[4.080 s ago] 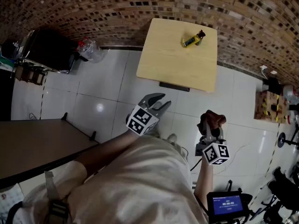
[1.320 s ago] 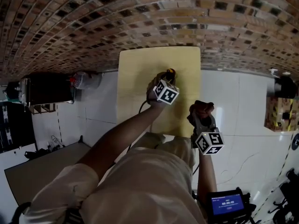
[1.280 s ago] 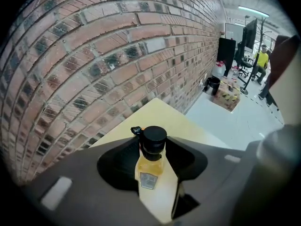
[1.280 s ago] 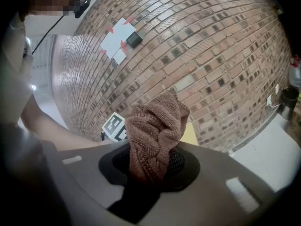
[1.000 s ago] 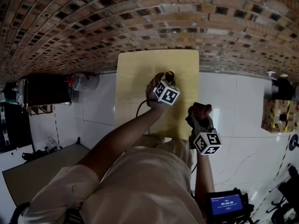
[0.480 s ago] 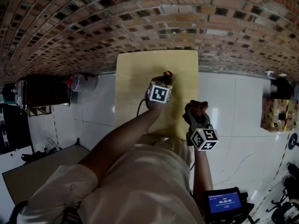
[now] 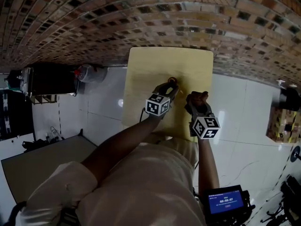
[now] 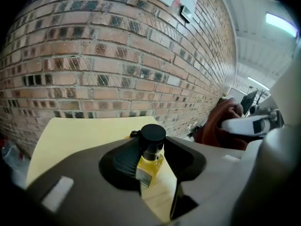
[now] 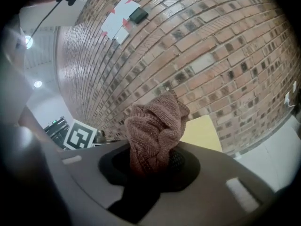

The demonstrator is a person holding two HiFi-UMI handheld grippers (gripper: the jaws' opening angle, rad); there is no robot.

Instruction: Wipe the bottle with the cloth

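The bottle (image 8: 150,155) has just been clamped in the left hand-held gripper (image 7: 171,85) and the cloth (image 9: 154,133) is gripped in the right hand-held gripper (image 7: 197,99), while wiping is judged yet to be done.

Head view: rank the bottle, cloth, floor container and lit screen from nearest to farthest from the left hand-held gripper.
1. Bottle, between the jaws of the left hand-held gripper, which have just been closing on it.
2. Cloth, just right, in the right hand-held gripper.
3. Clear plastic container, on the floor, left.
4. Lit screen, bottom right.
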